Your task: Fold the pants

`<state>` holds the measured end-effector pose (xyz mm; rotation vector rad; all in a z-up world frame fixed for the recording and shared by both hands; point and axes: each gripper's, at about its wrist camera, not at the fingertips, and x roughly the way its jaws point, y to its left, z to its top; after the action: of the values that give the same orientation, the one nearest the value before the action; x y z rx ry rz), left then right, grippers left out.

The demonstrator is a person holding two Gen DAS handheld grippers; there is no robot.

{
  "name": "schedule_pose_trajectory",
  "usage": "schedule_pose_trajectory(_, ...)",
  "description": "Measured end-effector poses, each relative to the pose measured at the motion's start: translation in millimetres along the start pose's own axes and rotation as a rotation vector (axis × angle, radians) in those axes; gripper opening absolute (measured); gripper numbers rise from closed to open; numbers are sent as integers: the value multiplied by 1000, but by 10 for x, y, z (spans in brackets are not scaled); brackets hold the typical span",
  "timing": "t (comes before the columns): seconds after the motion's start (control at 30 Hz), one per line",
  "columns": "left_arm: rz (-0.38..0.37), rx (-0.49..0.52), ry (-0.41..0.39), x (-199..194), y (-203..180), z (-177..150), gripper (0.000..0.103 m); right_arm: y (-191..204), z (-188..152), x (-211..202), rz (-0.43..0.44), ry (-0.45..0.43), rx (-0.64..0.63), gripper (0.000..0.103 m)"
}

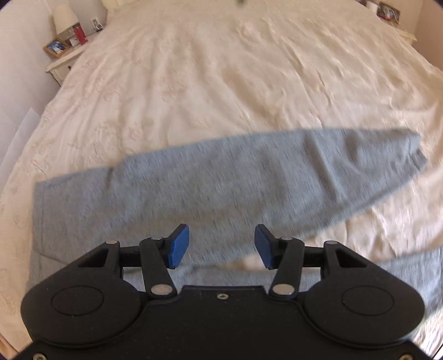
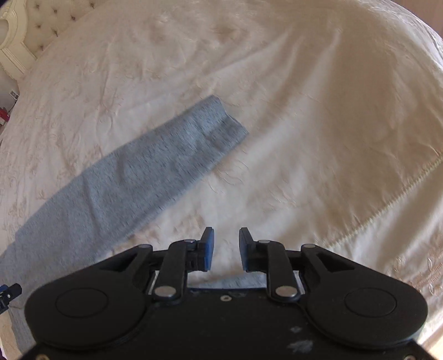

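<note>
- A nightstand (image 1: 65,59) stands at the bed's far left corner, carrying a white lamp (image 1: 64,17), a framed photo (image 1: 56,47) and a red item (image 1: 80,34).
- The grey pants (image 1: 193,188) lie flat on the cream bedspread (image 1: 221,83), near the bed's front edge; the waist points left and one leg runs right, ending in a cuff (image 1: 415,155).
- The left gripper (image 1: 222,246) hovers above the pants, jaws spread wide, blue pads (image 1: 178,245) holding nothing.
- In the right wrist view, the same leg (image 2: 138,177) slants across the bed toward its cuff (image 2: 224,127).
- The right gripper (image 2: 226,249) sits right of that leg, over bare bedspread, jaws parted and empty.
- A padded headboard (image 2: 41,16) closes the bed's far end.
</note>
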<state>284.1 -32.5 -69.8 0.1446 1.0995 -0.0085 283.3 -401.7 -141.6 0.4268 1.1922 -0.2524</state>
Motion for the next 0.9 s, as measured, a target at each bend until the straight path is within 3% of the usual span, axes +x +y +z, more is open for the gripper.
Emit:
schedule_pose_trajectory(0.17, 39, -82, -77, 41, 258, 569, 58, 505, 619, 341, -9, -36, -36, 27)
schedule_pose_trajectory(0.3, 64, -92, -87, 209, 374, 739, 58, 763, 1078, 766, -32, -29, 1, 32)
schedule_pose_trajectory(0.53, 77, -87, -4, 526, 482, 590, 58, 940, 1580, 1592, -117, 30, 159, 38)
schedule_pose_trajectory(0.73, 99, -93, 50, 700, 649, 466, 58, 972, 1611, 2043, -216, 75, 180, 39)
schedule_pose_trajectory(0.8, 92, -114, 60, 751, 709, 456, 58, 998, 1566, 2071, -248, 80, 136, 30)
schedule_pose_trajectory(0.87, 79, -144, 75, 799, 778, 478, 58, 999, 1500, 2030, -250, 84, 95, 4)
schedule_pose_trajectory(0.9, 65, -161, 80, 825, 817, 495, 58, 976, 1456, 1979, -233, 86, 83, 2)
